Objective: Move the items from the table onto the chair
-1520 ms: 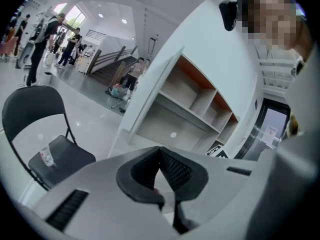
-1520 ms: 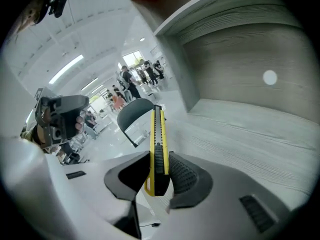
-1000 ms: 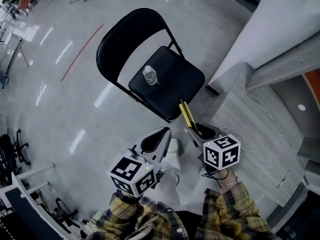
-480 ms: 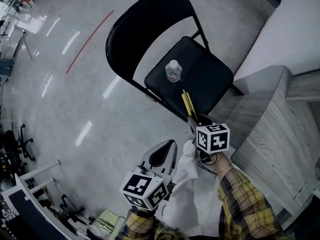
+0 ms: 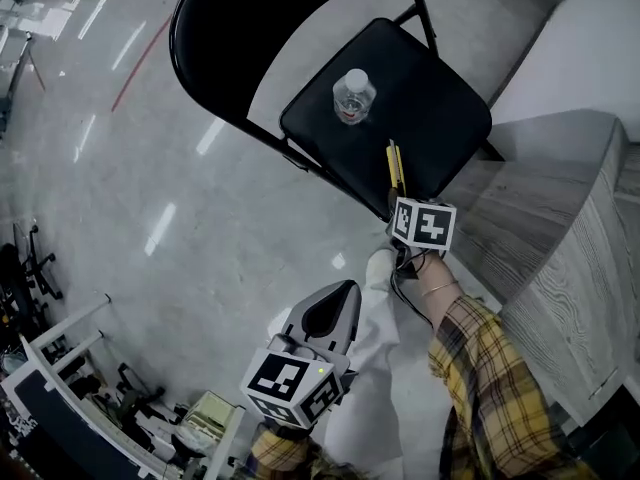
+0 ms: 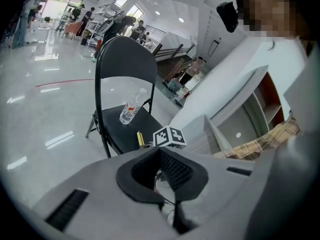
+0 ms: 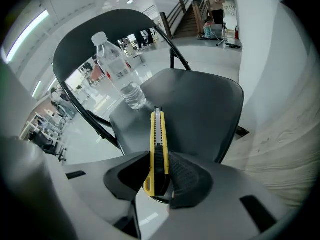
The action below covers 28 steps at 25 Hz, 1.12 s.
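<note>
Edges, head view: front rim of black folding chair (image 5: 440, 98) seat just above right gripper (image 5: 397, 200). Corner of grey wood-grain table (image 5: 570, 268) close at seat's lower right. Open room: bare seat to right of and below water bottle (image 5: 352, 96). Glossy floor (image 5: 200, 228) wide open across left half of frame.

Counted: one chair, one bottle, one utility knife (image 5: 394, 166), two grippers.

Bottle: upright on seat, cap up, centre-left of seat, nearer the backrest.

Knife: yellow and black, clamped at its rear end between right gripper's pads, narrow edge facing the camera in right gripper view. Long axis in line with the jaws. Free end aimed at frame top in head view, toward bottle base, stopping short of it. Positioned over seat's front rim; contact with seat not discernible.

Left gripper (image 5: 343, 290): low centre of frame, over floor, well apart from chair. Fingertips met, nothing between them.
</note>
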Tool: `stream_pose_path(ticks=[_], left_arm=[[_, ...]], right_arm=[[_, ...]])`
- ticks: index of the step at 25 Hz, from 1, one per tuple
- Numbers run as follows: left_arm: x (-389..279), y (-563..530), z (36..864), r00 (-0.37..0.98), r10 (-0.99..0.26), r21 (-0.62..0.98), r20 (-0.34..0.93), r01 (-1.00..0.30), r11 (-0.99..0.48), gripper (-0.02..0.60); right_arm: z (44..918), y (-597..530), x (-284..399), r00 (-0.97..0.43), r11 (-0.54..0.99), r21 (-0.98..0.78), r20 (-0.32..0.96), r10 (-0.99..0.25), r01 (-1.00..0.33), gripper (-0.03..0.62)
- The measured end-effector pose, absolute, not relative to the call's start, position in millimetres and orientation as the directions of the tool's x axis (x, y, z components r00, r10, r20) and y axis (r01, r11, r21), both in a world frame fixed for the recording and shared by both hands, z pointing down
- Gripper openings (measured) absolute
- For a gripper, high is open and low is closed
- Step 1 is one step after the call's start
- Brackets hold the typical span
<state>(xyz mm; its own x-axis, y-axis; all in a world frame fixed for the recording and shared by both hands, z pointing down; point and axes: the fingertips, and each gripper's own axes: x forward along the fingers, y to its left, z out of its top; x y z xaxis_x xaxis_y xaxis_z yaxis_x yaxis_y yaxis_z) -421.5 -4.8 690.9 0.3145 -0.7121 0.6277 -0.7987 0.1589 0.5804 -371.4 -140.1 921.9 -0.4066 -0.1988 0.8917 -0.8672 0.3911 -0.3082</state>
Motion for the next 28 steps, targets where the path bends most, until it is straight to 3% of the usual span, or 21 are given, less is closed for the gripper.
stream_pose_path(ticks=[7,12,21,28], left_arm=[[-427,-12,697,0.332,-0.700,0.577,0.632,-0.804,0.140,0.005],[-427,-12,693,0.331,-0.700,0.568,0.633,-0.813,0.129,0.005],[-451,-49,646,0.252,-0.785,0.540,0.566,-0.833,0.122,0.005],[-443,-49,553,0.225,-0.837,0.518,0.499,-0.852,0.080,0.005]], right_arm=[[943,-137,-370,-0.324,0.418,-0.215,0.923,-0.209,-0.883,0.127],[925,-136,-373,-0.366,0.438,-0.242,0.903,-0.223,-0.865,0.127],[808,-133,-407,-0.575,0.499,-0.406,0.780,-0.247,-0.766,0.127],[643,-105,-415,-0.782,0.499,-0.622,0.583,-0.220,-0.604,0.127]])
